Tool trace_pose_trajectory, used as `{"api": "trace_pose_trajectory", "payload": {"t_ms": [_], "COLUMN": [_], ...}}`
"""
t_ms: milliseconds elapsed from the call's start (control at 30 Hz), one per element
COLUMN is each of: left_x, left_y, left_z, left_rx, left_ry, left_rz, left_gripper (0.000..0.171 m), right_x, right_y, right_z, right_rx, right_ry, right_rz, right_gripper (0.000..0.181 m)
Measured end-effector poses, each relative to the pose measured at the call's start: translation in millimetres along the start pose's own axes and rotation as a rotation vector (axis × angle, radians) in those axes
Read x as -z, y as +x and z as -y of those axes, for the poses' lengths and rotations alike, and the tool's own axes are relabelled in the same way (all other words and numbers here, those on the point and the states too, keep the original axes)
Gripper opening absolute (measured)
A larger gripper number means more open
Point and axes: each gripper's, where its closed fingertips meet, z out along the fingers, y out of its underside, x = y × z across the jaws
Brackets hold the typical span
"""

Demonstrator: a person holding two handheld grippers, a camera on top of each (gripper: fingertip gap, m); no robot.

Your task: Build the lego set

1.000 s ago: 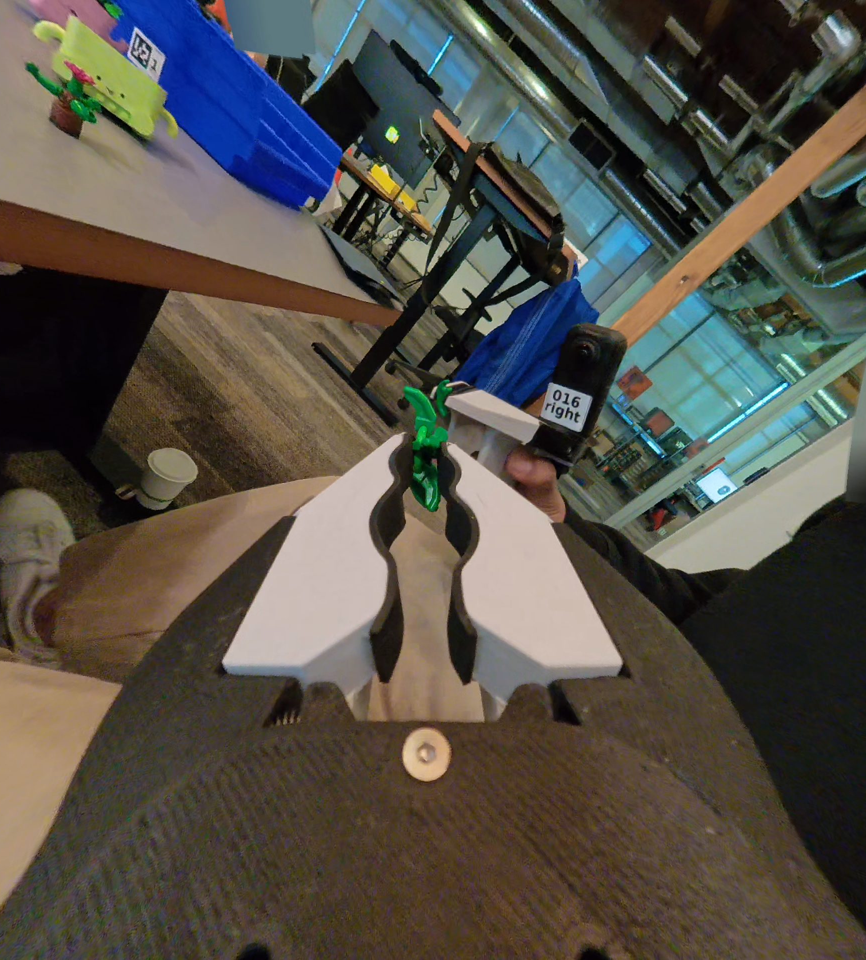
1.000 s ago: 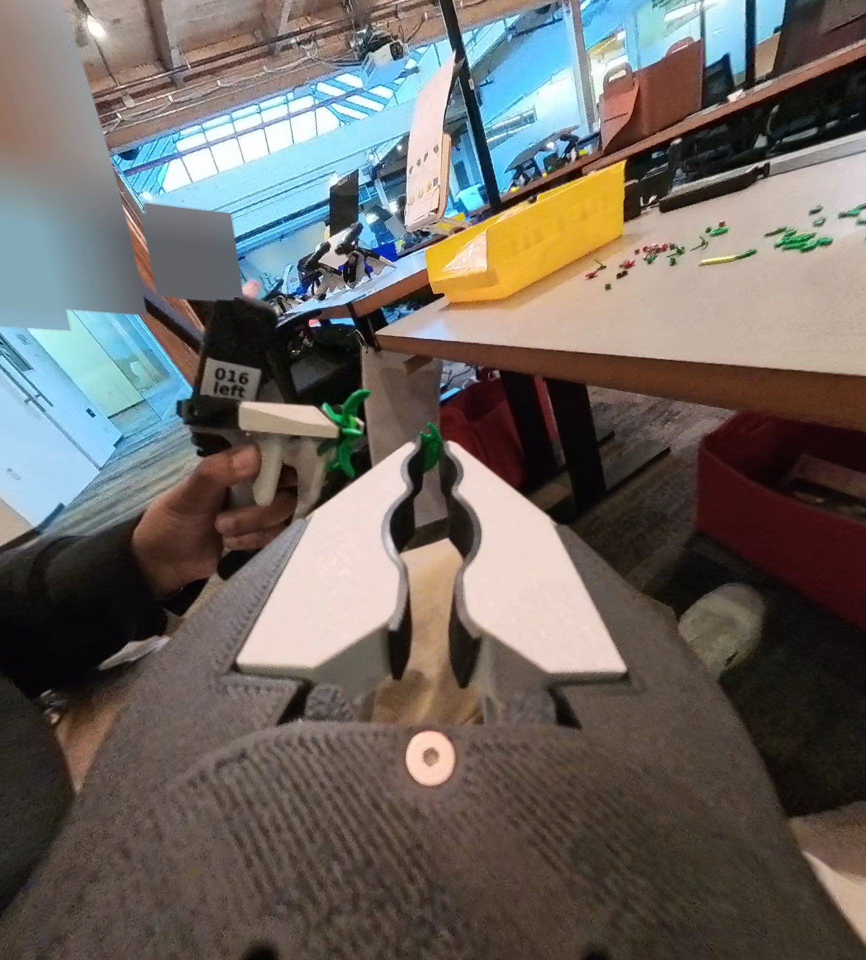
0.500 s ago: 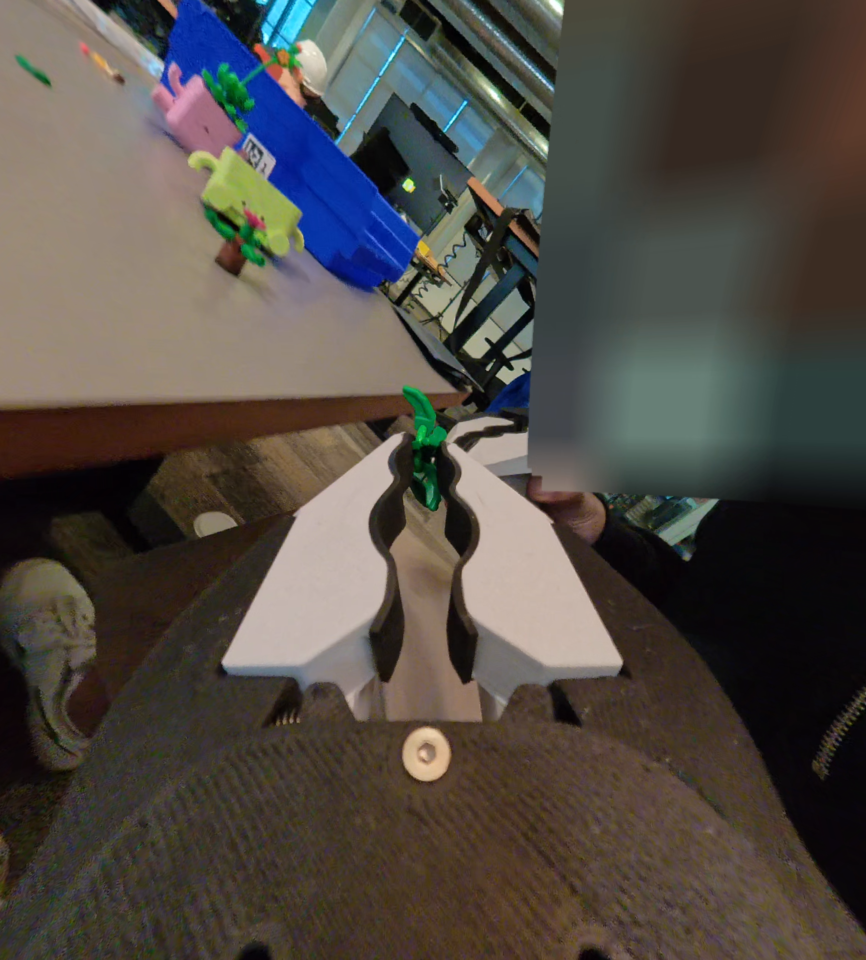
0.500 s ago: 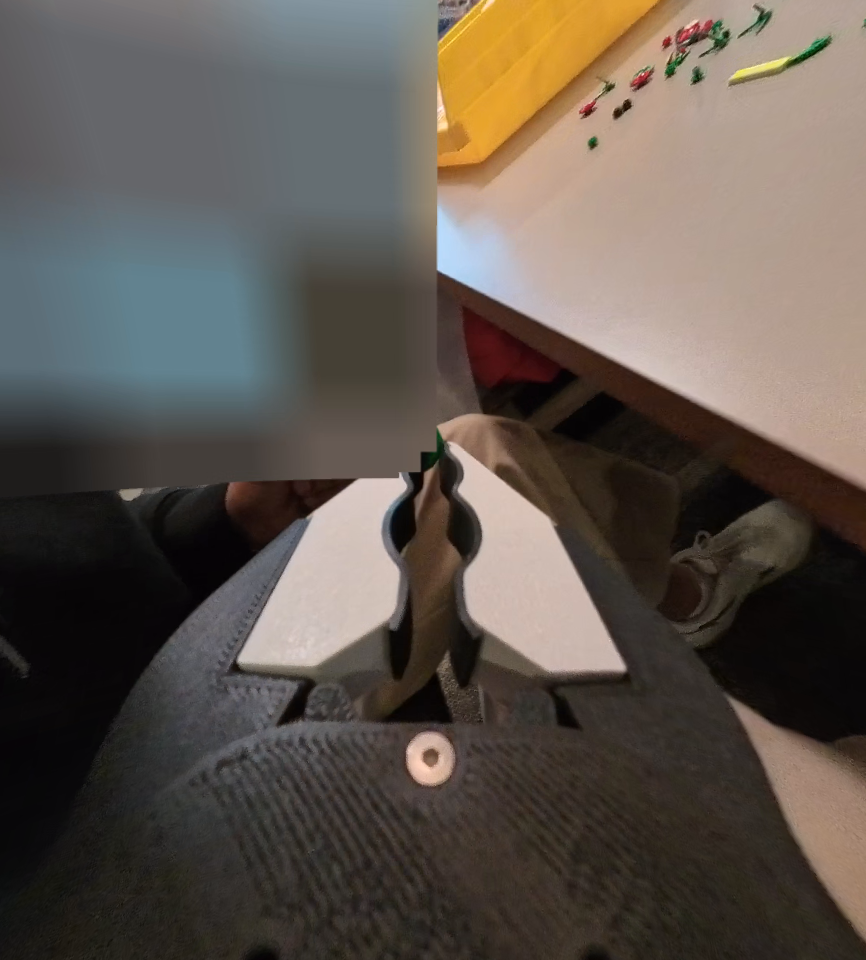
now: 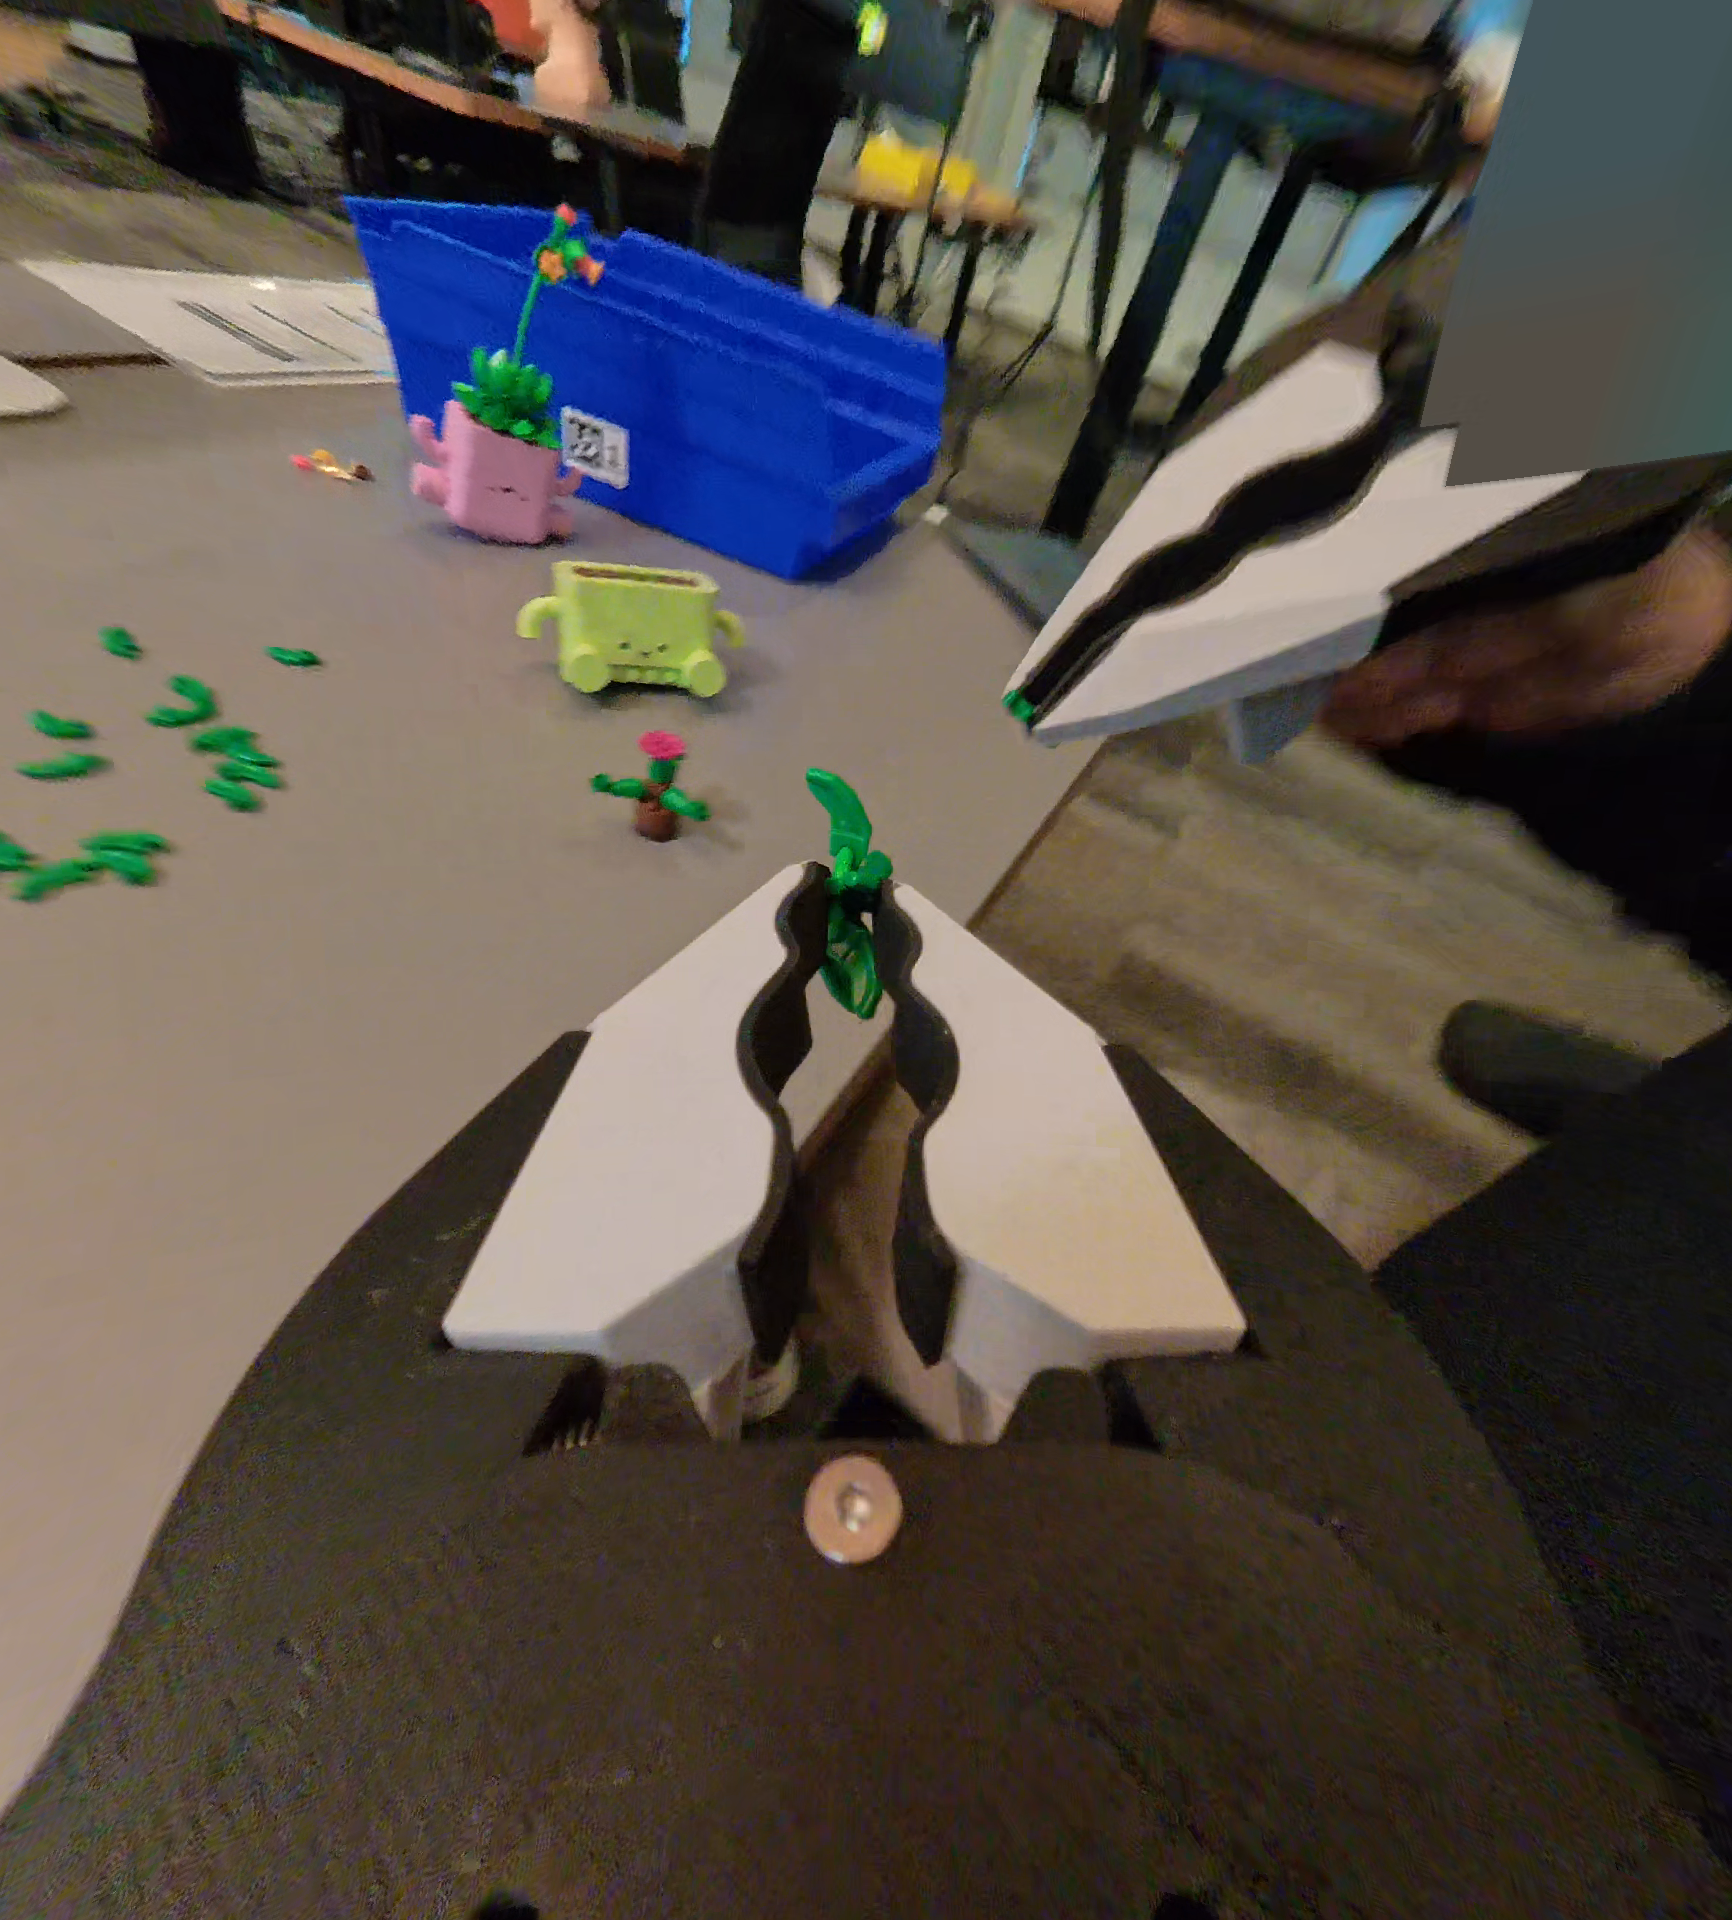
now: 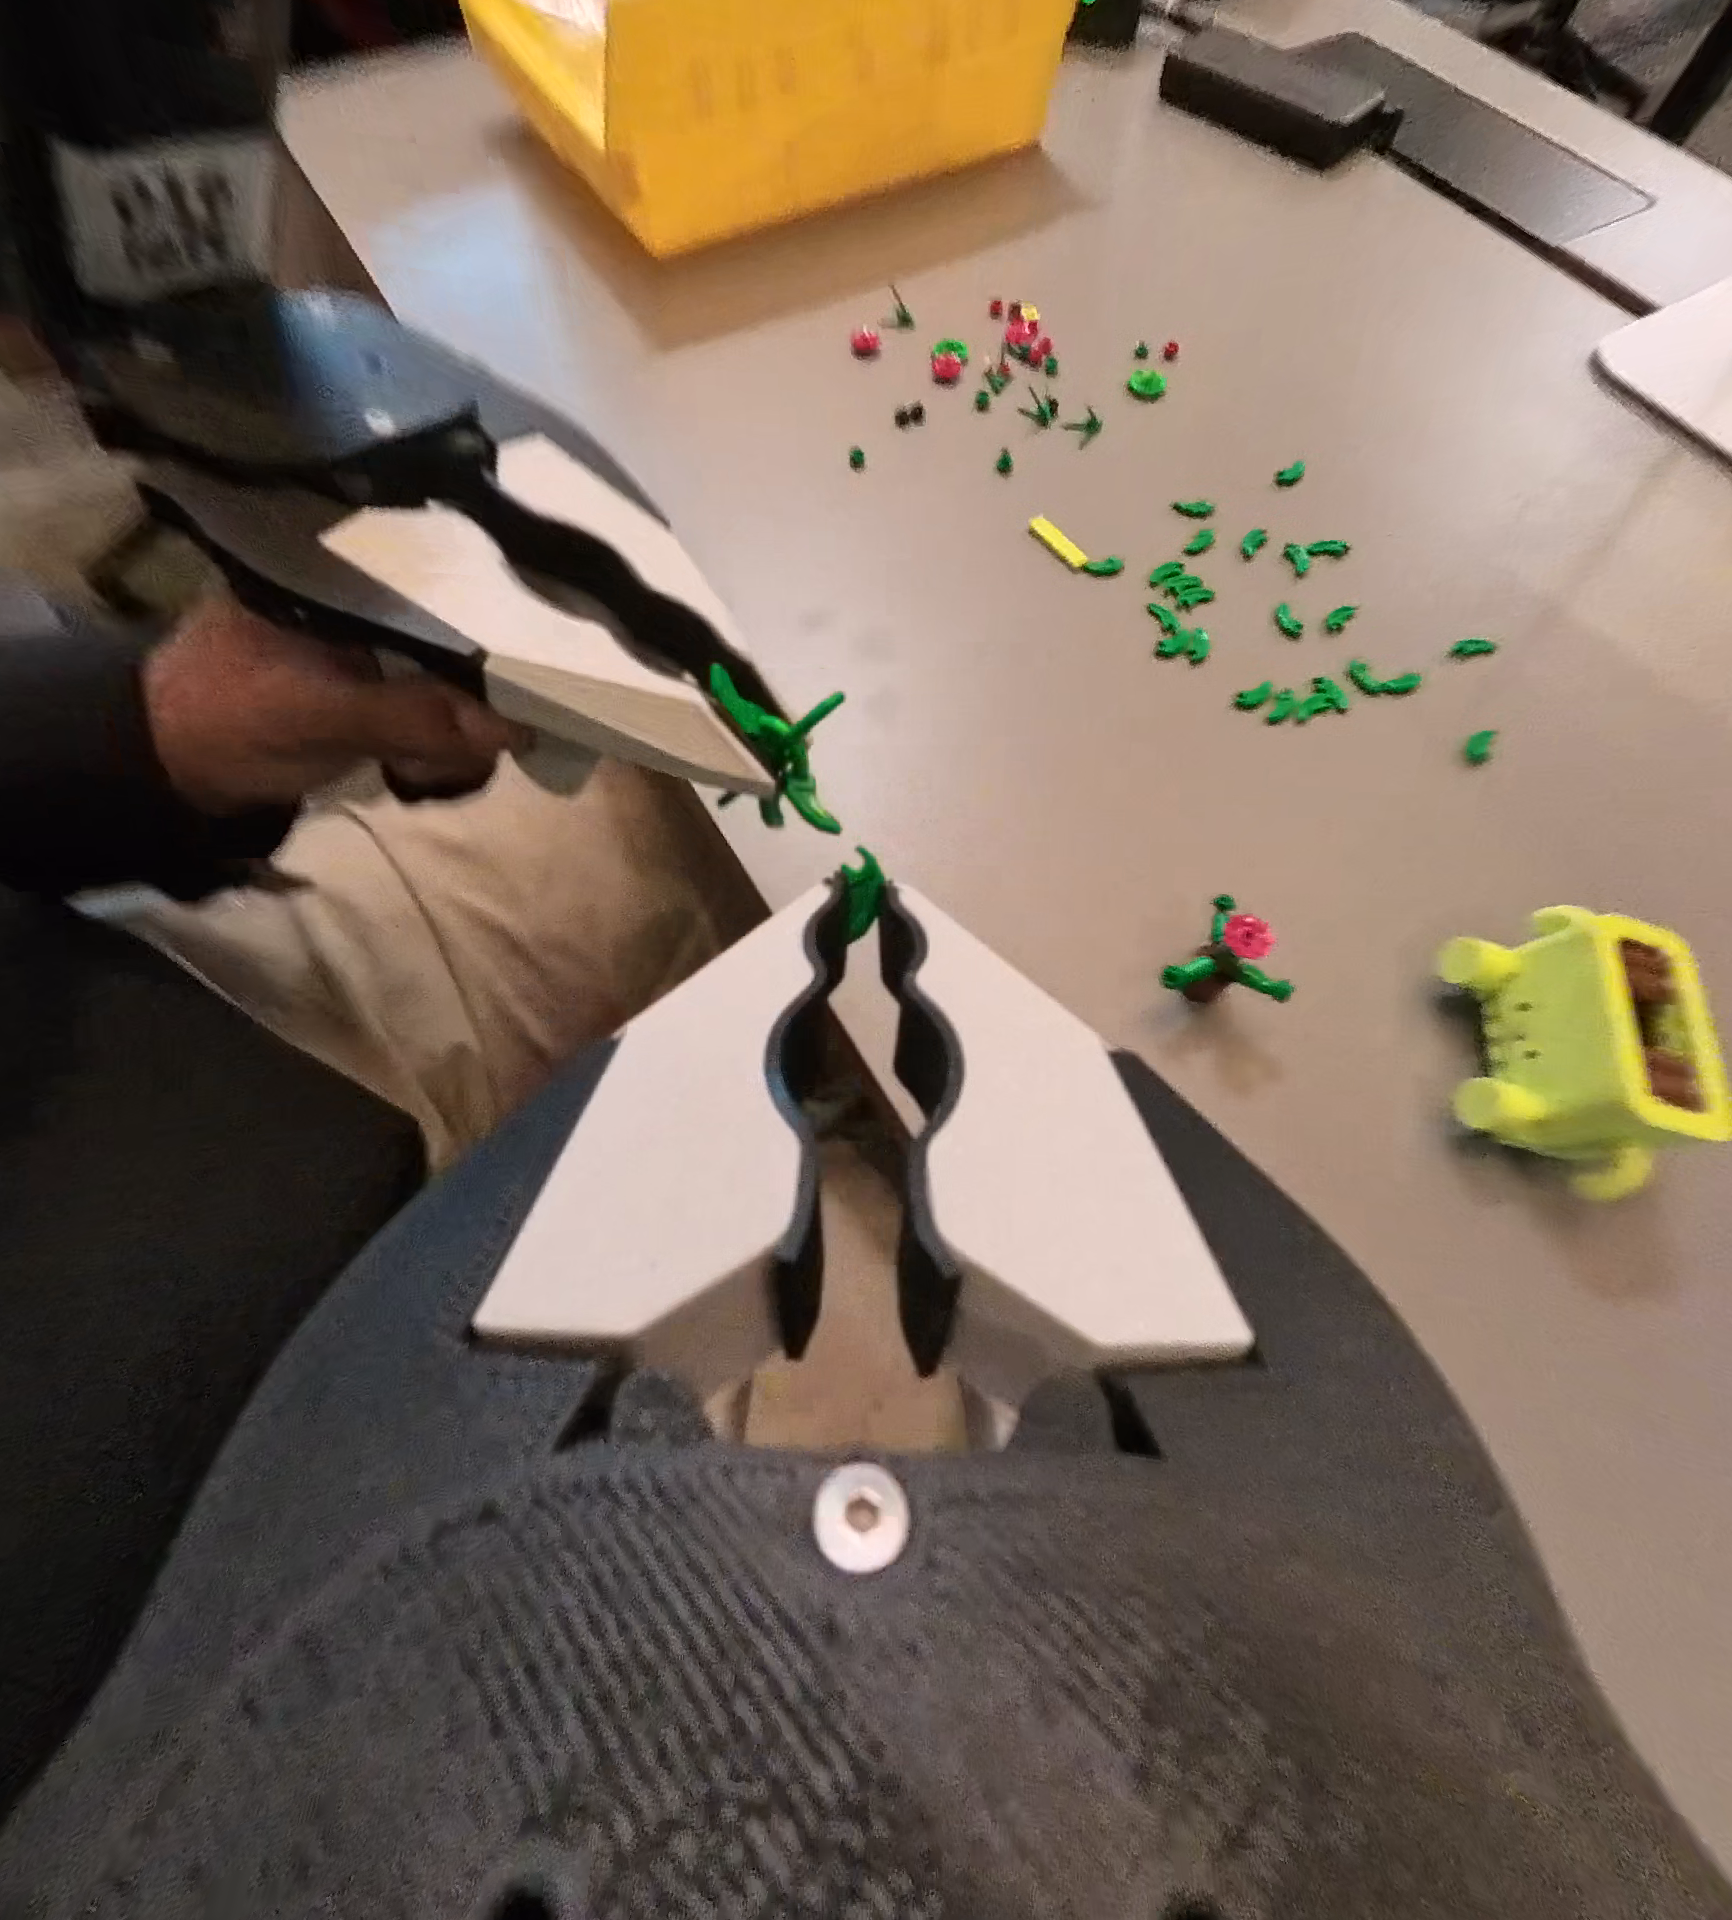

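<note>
My left gripper [image 5: 849,891] is shut on a green leafy stem piece [image 5: 849,914] over the table's near edge; it also shows in the right wrist view [image 6: 774,764] with the stem [image 6: 784,753]. My right gripper [image 6: 860,894] is shut on a small green leaf piece [image 6: 860,896]; it also shows in the left wrist view [image 5: 1023,712], up and to the right. A small potted pink flower [image 5: 656,795] [image 6: 1228,954] stands on the table. A lime green pot [image 5: 633,639] [image 6: 1594,1049] and a pink pot with a tall plant [image 5: 493,462] stand beyond it.
A blue bin [image 5: 675,390] stands behind the pots. A yellow bin [image 6: 768,104] is at the far side. Loose green leaves [image 5: 114,800] [image 6: 1288,634] and small red and green pieces [image 6: 1007,364] are scattered on the grey table [image 5: 218,1039]. The person's legs are below the table edge. Tip to tip, the grippers are about 5 cm apart. The small potted pink flower [image 5: 656,795] is about 15 cm from both grippers' fingertips. The lime green pot [image 5: 633,639] lies around 20 cm away from my right fingertips. It turns up in the right wrist view [image 6: 1533,1015] as well.
Both grippers have swung up from below the table to over its near edge, still holding their green pieces. They now point toward each other above the table edge.
</note>
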Motion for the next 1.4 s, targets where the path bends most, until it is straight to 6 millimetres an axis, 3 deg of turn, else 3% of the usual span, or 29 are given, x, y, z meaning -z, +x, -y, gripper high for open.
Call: {"api": "trace_pose_trajectory", "payload": {"t_ms": [167,333,433,533,667,733,833,933,1067,1167,1300,1400], "left_x": [9,18,22,21,10,3,-5,-7,-10,-16,-17,-16], "left_y": [-10,-21,-29,-35,-50,-67,-93,-100,-95,-87,-75,-64], "left_z": [-6,-17,-21,-14,2,4,9,21,29,19,10,18], "left_rx": [-0.207,-0.525,-0.58,-0.425,0.139,0.411,0.705,0.892,0.992,0.962,0.926,0.871], "left_ry": [-0.009,-0.046,-0.071,-0.019,0.05,0.054,0.093,0.158,0.195,0.143,0.107,0.089], "left_rz": [0.143,0.399,0.453,0.388,0.088,-0.041,-0.174,-0.323,-0.44,-0.451,-0.507,-0.535], "left_gripper": [0.006,0.007,0.007,0.007,0.006,0.006,0.006,0.006,0.006,0.006,0.006,0.006], "right_x": [-20,-44,-53,-62,-75,-78,-84,-87,-86,-84,-85,-85], "right_y": [-9,-20,-22,-7,16,28,39,38,36,32,28,23], "right_z": [-10,-17,-15,-15,-9,-2,-2,6,20,23,9,3], "right_rx": [0.21,0.355,0.346,0.303,0.094,-0.039,-0.213,-0.396,-0.568,-0.673,-0.676,-0.665], "right_ry": [-0.116,-0.084,-0.037,-0.011,0.035,0.054,-0.001,-0.006,-0.004,-0.023,-0.095,-0.114], "right_rz": [-0.043,-0.124,-0.106,-0.078,0.062,0.15,0.281,0.394,0.467,0.532,0.525,0.517], "right_gripper": [0.004,0.005,0.005,0.005,0.005,0.005,0.004,0.004,0.004,0.004,0.004,0.004]}}
